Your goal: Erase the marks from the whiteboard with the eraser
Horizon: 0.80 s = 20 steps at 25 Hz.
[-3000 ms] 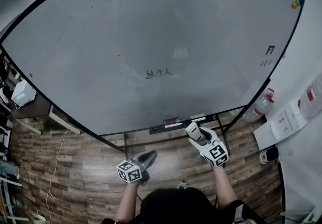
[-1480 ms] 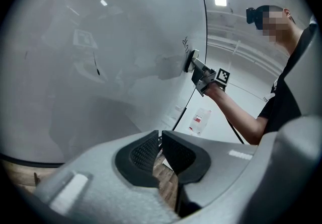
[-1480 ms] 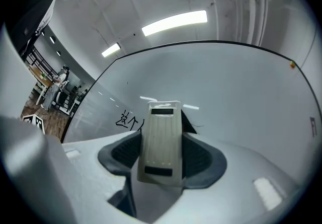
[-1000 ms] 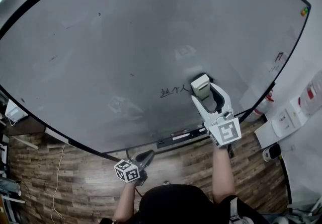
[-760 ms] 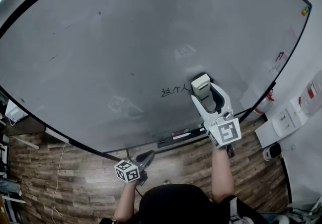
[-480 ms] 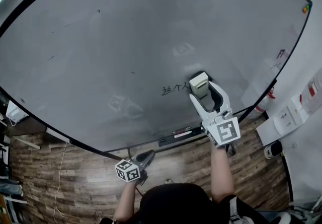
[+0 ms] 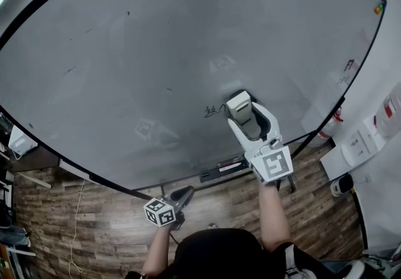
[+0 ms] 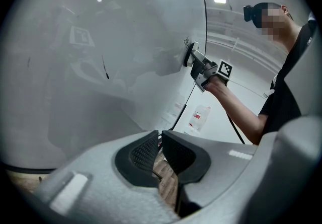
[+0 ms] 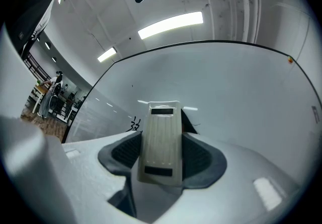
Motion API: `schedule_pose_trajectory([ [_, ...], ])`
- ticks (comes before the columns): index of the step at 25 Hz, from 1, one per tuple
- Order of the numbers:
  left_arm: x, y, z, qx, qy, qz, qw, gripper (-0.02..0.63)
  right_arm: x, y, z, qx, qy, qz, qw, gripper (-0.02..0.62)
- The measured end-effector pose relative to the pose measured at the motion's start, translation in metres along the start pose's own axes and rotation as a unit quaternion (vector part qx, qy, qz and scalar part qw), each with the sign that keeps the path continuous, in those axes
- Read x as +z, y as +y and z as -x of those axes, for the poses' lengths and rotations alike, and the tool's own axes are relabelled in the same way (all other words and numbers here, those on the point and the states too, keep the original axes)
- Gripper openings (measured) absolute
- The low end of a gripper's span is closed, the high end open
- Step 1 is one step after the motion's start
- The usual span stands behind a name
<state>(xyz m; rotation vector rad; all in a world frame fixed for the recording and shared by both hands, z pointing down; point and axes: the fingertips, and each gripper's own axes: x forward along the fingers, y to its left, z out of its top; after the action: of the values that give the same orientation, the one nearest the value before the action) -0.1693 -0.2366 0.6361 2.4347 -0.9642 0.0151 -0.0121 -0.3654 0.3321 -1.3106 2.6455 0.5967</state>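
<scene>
Head view: right gripper [image 7: 243,116] pinches the eraser [image 7: 238,106] flat against the whiteboard [image 7: 144,52], touching the marks [image 7: 214,110]. Left gripper [image 7: 183,195] hangs low, jaws pressed together, empty.

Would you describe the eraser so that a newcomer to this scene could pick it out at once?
Find the large grey whiteboard with a black frame; low on it, right of centre, are black handwritten marks. Just right of them, the white right gripper holds a cream rectangular eraser against the board, the only block-shaped thing on it.
</scene>
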Motion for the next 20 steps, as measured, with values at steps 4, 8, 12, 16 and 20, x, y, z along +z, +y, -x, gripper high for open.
schedule_pose_trajectory([
  [4,0.002,0.000,0.001,-0.004,-0.001,-0.005,1.0000,0.020,0.006,0.014,-0.005,0.012,-0.020,-0.004,1.000,0.253],
  [8,0.002,0.001,0.004,-0.007,0.001,-0.009,0.9999,0.020,0.010,0.029,-0.011,0.021,-0.026,0.000,0.999,0.253],
  [12,0.002,0.003,0.009,-0.011,-0.002,-0.004,0.9999,0.020,0.013,0.046,-0.019,0.030,-0.026,0.006,0.999,0.253],
  [16,0.010,0.005,0.004,0.002,0.000,-0.027,0.9996,0.020,0.017,0.050,-0.021,0.022,-0.028,0.015,0.999,0.253],
  [20,0.016,-0.007,-0.008,-0.018,0.002,-0.036,0.9992,0.020,0.016,0.051,-0.021,0.015,-0.027,0.025,0.999,0.253],
])
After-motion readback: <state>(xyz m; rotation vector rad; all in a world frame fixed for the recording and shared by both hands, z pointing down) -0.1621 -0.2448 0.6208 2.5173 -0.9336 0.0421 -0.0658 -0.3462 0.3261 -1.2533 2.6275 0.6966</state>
